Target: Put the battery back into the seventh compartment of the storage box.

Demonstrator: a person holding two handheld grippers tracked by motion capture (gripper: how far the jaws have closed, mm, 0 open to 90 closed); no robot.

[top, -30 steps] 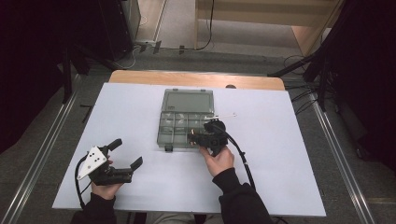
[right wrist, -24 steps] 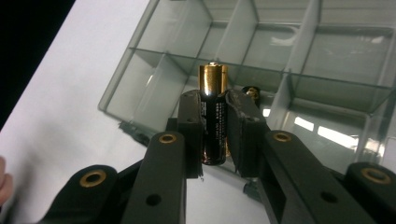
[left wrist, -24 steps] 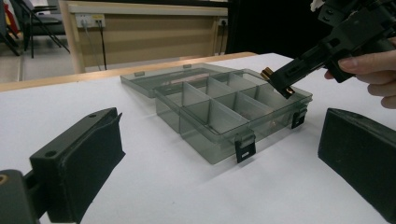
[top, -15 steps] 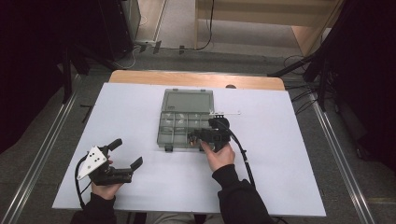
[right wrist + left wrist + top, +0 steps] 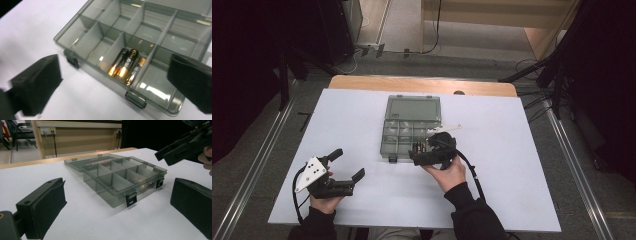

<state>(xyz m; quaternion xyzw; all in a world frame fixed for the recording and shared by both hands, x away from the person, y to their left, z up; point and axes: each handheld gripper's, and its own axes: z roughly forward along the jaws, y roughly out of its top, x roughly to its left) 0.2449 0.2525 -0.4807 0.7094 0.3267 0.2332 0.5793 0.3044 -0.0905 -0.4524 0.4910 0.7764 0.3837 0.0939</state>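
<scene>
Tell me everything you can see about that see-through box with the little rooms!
The box looks like smoky clear plastic, split by thin walls into small compartments. Its lid lies flat, swung open behind it, and two dark clasps sit on the front wall. It rests on the white table. Three gold-and-black batteries lie side by side in one front compartment.

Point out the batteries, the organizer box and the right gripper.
batteries (image 5: 126,65): right gripper view, middle battery's body.
organizer box (image 5: 117,201): left gripper view, near front wall.
right gripper (image 5: 416,156): high view, between its fingertips.
</scene>
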